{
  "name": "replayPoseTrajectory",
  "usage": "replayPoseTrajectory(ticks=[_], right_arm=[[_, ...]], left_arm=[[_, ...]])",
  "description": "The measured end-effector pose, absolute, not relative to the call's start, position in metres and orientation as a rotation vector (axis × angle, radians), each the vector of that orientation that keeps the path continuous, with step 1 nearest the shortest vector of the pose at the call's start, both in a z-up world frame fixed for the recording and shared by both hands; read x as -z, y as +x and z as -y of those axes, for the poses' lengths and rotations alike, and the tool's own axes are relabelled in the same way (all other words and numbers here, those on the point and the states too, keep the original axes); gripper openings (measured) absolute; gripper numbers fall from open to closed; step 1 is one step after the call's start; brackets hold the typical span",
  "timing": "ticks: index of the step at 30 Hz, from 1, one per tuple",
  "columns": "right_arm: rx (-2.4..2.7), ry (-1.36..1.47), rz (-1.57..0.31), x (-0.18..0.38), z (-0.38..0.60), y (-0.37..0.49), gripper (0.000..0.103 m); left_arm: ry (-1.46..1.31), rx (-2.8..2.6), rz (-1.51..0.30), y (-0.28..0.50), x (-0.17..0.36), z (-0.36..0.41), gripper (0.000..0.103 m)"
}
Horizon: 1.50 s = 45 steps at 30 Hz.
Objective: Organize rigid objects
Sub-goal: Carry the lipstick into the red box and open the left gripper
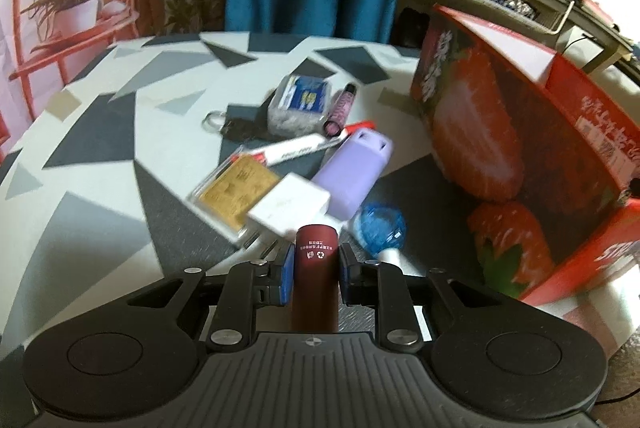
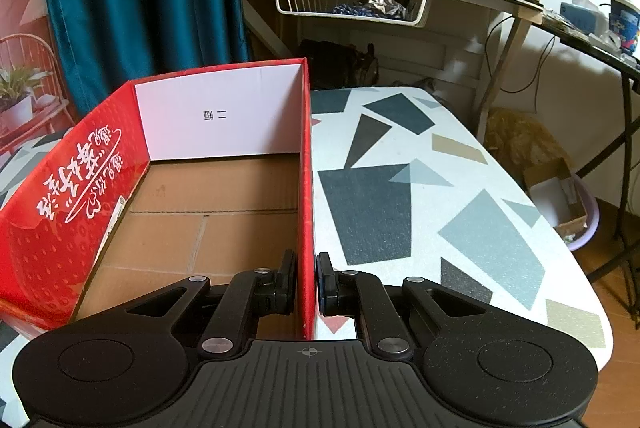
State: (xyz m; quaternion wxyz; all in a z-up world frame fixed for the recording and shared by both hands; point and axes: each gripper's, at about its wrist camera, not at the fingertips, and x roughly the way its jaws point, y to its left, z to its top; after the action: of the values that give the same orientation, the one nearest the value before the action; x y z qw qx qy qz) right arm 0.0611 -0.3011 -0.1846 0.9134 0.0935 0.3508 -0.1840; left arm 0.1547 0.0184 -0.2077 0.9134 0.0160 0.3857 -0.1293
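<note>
The left gripper (image 1: 315, 270) has its jaws clamped on a dark red tube (image 1: 315, 256), a smooth round cylinder with small printing near its cap end. The blue pads meet it on opposite sides of its upper body, and the tube stands nearly in line with the fingers. It sits at the near edge of the clutter, left of the red box (image 1: 520, 156).

The right gripper (image 2: 307, 282) has its jaws shut on the right-hand wall of that box (image 2: 308, 188), one finger inside, one outside. The box interior shows bare cardboard, with no contents in the visible part.

Handling judgement: the tube looks rigid and light, with a glossy skin likely to slip or rotate if pinched near an end. The mid-body hold appears sound. The box wall is thin card and would flex under a hard pull.

Left of the box on the bench (image 1: 100, 188) lie a white charger (image 1: 290, 206), a purple case (image 1: 352, 172), a blue ball-headed item (image 1: 380, 226), a gold-labelled pack (image 1: 236, 188) and a marker (image 1: 300, 150).
</note>
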Motion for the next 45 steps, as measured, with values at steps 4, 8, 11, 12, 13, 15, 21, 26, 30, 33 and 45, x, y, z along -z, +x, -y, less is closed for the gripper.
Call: replayPoseTrajectory(ticks=[4,8,11,12,13,15,21,26,30,33,45], right_arm=[[0.381,0.193,-0.719,0.185,0.301,0.061,0.010],[0.380,0.194,-0.717,0.185,0.301,0.061,0.010],[0.378,0.198,-0.715,0.185,0.302,0.061,0.010],[0.377,0.200,-0.714,0.185,0.302,0.061,0.010],[0.376,0.201,-0.714,0.185,0.302,0.061,0.010],[0.375,0.202,-0.713,0.185,0.302,0.060,0.010],[0.375,0.203,-0.712,0.185,0.302,0.060,0.010],[0.375,0.202,-0.712,0.185,0.302,0.061,0.010],[0.374,0.203,-0.712,0.185,0.302,0.061,0.010],[0.374,0.202,-0.712,0.185,0.302,0.061,0.010],[0.368,0.205,-0.704,0.187,0.302,0.061,0.010]], left_arm=[[0.025,0.297,-0.751,0.154,0.197,-0.015,0.024],[0.027,0.309,-0.713,0.160,0.181,-0.010,0.024],[0.017,0.303,-0.687,0.170,0.165,-0.009,0.024],[0.005,0.306,-0.676,0.174,0.160,-0.009,0.024],[-0.006,0.308,-0.664,0.179,0.154,-0.009,0.024],[-0.014,0.314,-0.634,0.188,0.141,-0.005,0.024],[-0.005,0.382,-0.548,0.204,0.103,0.023,0.024],[0.014,0.481,-0.523,0.213,0.090,0.059,0.024],[0.040,0.509,-0.520,0.217,0.090,0.086,0.024],[0.086,0.505,-0.520,0.221,0.095,0.102,0.024],[0.060,0.546,-0.488,0.227,0.080,0.103,0.024]])
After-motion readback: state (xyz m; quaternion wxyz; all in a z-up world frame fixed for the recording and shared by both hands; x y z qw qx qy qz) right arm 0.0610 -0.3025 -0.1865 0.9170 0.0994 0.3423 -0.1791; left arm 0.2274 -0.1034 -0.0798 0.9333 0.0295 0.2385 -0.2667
